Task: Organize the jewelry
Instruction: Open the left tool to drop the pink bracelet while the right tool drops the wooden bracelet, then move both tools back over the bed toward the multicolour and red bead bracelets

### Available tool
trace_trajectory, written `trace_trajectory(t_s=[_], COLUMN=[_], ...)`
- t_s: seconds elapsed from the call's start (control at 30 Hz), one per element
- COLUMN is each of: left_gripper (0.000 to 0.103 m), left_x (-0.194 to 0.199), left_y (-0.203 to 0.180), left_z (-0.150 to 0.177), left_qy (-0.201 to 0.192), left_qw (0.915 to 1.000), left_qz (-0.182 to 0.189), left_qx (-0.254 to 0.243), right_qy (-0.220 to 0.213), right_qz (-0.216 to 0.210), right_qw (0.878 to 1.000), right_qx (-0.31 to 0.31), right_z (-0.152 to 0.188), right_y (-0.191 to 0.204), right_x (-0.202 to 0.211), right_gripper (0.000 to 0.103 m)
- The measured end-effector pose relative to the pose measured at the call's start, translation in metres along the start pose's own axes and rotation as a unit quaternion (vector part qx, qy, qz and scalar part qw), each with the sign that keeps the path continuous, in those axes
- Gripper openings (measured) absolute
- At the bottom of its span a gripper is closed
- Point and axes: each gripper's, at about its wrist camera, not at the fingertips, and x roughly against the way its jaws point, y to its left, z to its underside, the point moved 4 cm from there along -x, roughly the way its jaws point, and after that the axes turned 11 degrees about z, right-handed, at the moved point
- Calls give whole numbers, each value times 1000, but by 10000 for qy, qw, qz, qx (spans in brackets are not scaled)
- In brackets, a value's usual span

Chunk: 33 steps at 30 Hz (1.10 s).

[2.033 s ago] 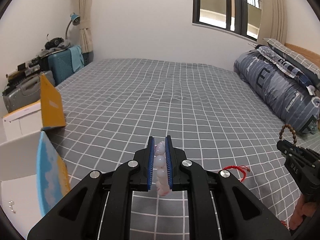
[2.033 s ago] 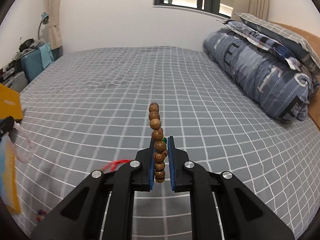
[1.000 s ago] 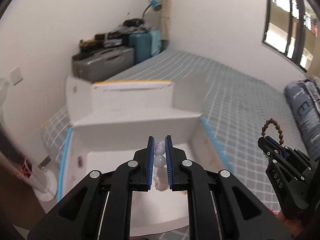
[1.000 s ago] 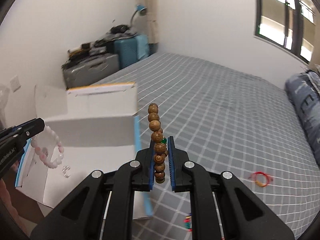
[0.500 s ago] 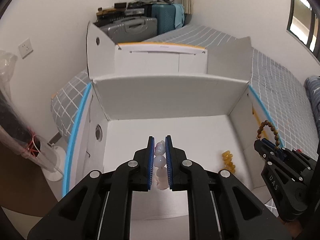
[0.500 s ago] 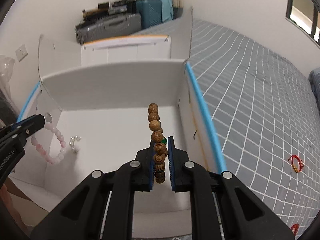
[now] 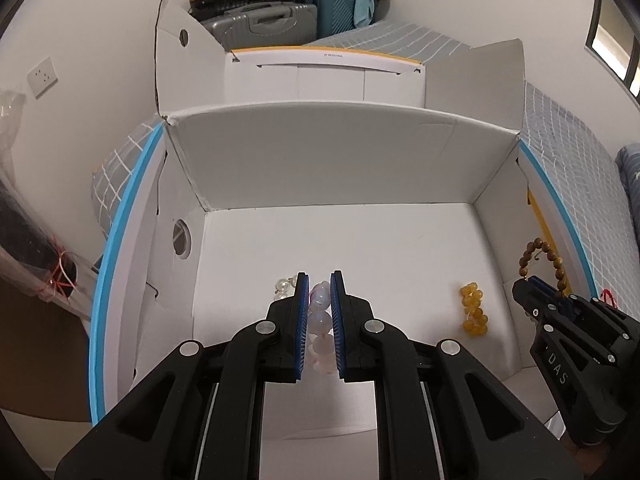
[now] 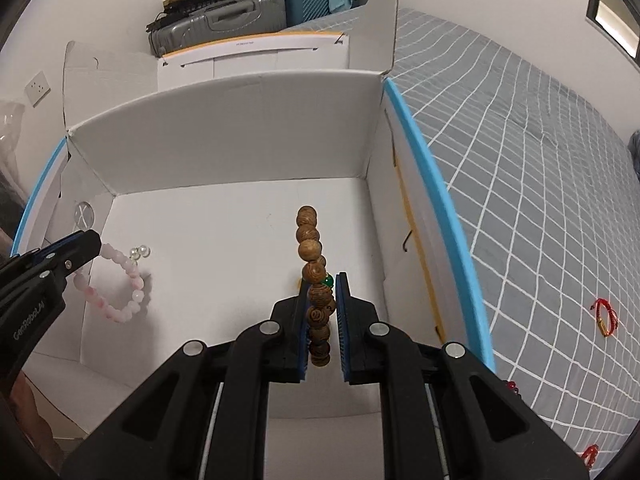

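Observation:
My left gripper (image 7: pixel 319 280) is shut on a pink bead bracelet (image 7: pixel 320 312) and holds it inside the open white cardboard box (image 7: pixel 320 152), above its floor. The bracelet hangs as a loop in the right wrist view (image 8: pixel 120 288). My right gripper (image 8: pixel 323 280) is shut on a brown wooden bead bracelet (image 8: pixel 314 276), also over the box, near its right wall. It also shows in the left wrist view (image 7: pixel 540 260). A yellow bead bracelet (image 7: pixel 474 310) and clear beads (image 7: pixel 285 285) lie on the box floor.
The box has blue-edged sides and raised flaps (image 8: pixel 384 16). It stands on a bed with a grey checked sheet (image 8: pixel 540 160). A red string bracelet (image 8: pixel 605 316) lies on the sheet to the right. Suitcases (image 7: pixel 280 12) stand behind the box by the wall.
Both grippers have moved lower and deeper into the box with their bracelets still held. The box now fills more of both views.

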Motion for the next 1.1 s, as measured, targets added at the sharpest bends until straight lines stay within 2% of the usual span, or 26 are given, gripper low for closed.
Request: trace_trajectory(t_s=[0.07, 0.1, 0.13, 0.23, 0.47, 0.53, 0.67, 0.73, 0.9, 0.97, 1.1], left_gripper=[13, 13, 13, 14, 50, 59, 72, 81, 87, 93, 93], left_x=[0, 0, 1, 1, 9, 17, 38, 46, 57, 60, 64], left_y=[0, 1, 1, 2, 7, 8, 9, 10, 3, 1, -6], left_z=[1, 0, 0, 0, 2, 3, 1, 0, 0, 1, 1], left_qy=[19, 5, -36, -60, -145, -244, -490, -588, -699, -752, -816], left_qw=[10000, 10000, 10000, 10000, 9998, 9997, 9988, 9982, 9975, 9972, 9966], left_qz=[24, 28, -5, -53, -54, -18, -18, -11, -28, 11, 64], left_qx=[3, 12, 21, 9, 106, 100, 83, 108, 30, 32, -4], right_qy=[17, -9, -45, -34, -180, -303, -523, -646, -846, -930, -1096], right_qz=[-13, -3, 16, -18, -130, -111, -113, -44, 15, 65, 241], right_qw=[10000, 10000, 10000, 10000, 9997, 9994, 9986, 9979, 9963, 9954, 9927], right_qx=[-21, -24, -14, 28, 104, 99, 45, -28, -158, -236, -448], right_z=[2, 2, 2, 3, 3, 2, 0, -2, -5, -6, -3], right_y=[-1, 0, 0, 3, 9, 10, 8, 5, -4, -9, -29], right_x=[1, 2, 3, 3, 14, 22, 37, 43, 55, 60, 71], right_gripper=[16, 26, 31, 36, 52, 62, 71, 81, 91, 92, 95])
